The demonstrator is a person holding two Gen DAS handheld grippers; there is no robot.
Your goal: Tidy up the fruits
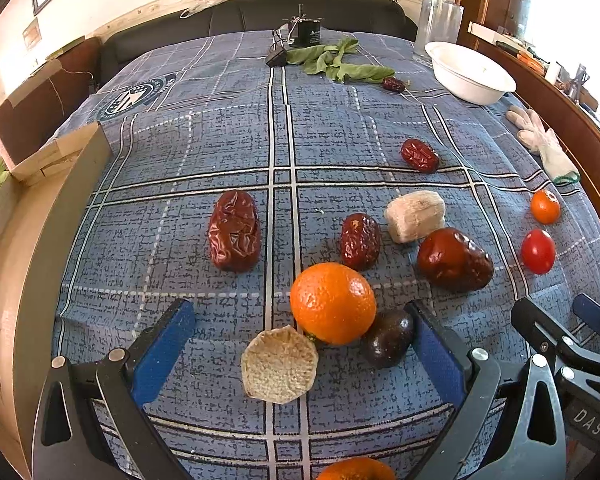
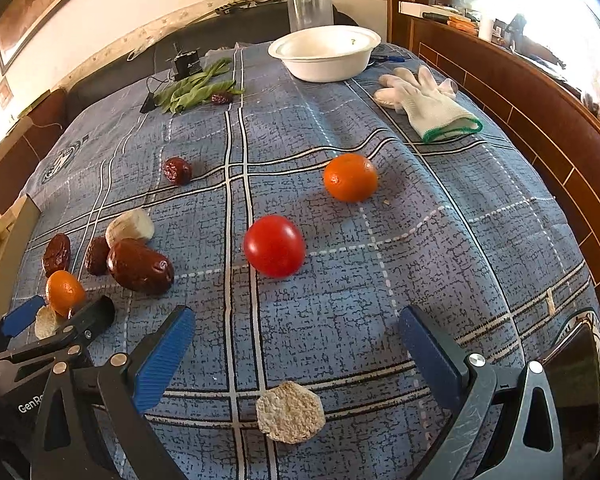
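My left gripper (image 1: 300, 354) is open on the blue checked cloth. An orange (image 1: 333, 303), a dark plum-like fruit (image 1: 388, 338) and a pale cut piece (image 1: 279, 364) lie between its fingers, none gripped. Wrinkled red dates (image 1: 234, 230) (image 1: 360, 241) (image 1: 454, 260) lie just beyond. My right gripper (image 2: 298, 356) is open too, with a pale cut piece (image 2: 291, 411) low between its fingers. A red tomato (image 2: 275, 246) and a small orange (image 2: 351, 177) sit ahead of it. A white bowl (image 2: 324, 54) stands at the far edge.
A cardboard box (image 1: 20, 240) borders the left side. A white glove (image 2: 428, 100) lies at the right by a wooden rail. Green leaves (image 2: 196, 88), a black device (image 1: 306, 32) and a clear jar (image 2: 310, 4) stand at the back. The two grippers are close side by side.
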